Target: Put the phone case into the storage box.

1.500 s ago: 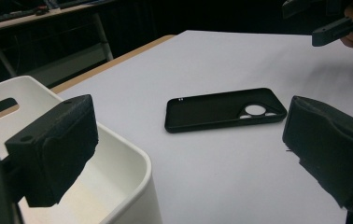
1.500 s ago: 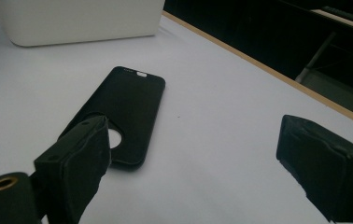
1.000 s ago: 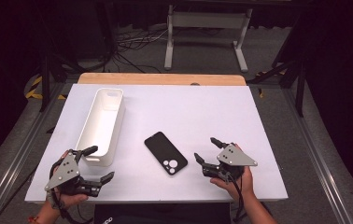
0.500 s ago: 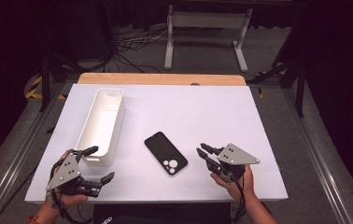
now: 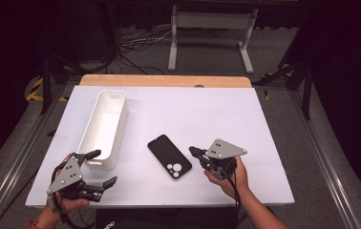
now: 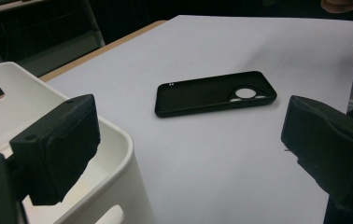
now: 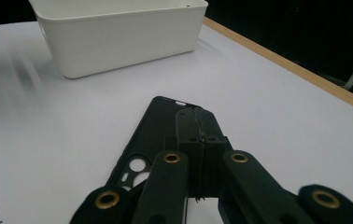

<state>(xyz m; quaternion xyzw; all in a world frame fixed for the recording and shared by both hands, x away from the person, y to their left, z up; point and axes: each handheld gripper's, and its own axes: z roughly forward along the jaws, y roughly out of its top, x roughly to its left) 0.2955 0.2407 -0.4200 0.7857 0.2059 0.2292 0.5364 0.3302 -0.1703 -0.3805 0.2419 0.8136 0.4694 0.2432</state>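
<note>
A black phone case (image 5: 170,156) lies camera-holes up in the middle of the white table (image 5: 178,109); it also shows in the left gripper view (image 6: 214,92) and in the right gripper view (image 7: 151,126). My right gripper (image 5: 193,151) is shut with nothing between its jaws, its tip just right of the case; in its own view the closed jaws (image 7: 197,115) point over the case's length. My left gripper (image 5: 103,167) stands wide open at the near left, beside the near end of a white bin (image 5: 106,125), with nothing held (image 6: 191,149).
The long white bin (image 6: 114,154) is empty as far as I see and lies lengthwise on the table's left (image 7: 118,37). A wooden strip (image 5: 164,81) edges the far side. Dark floor, cables and a metal stand (image 5: 212,28) lie beyond.
My right gripper's jaws have gone from open to shut, and it has shifted slightly left toward the phone case. The left gripper has stayed put.
</note>
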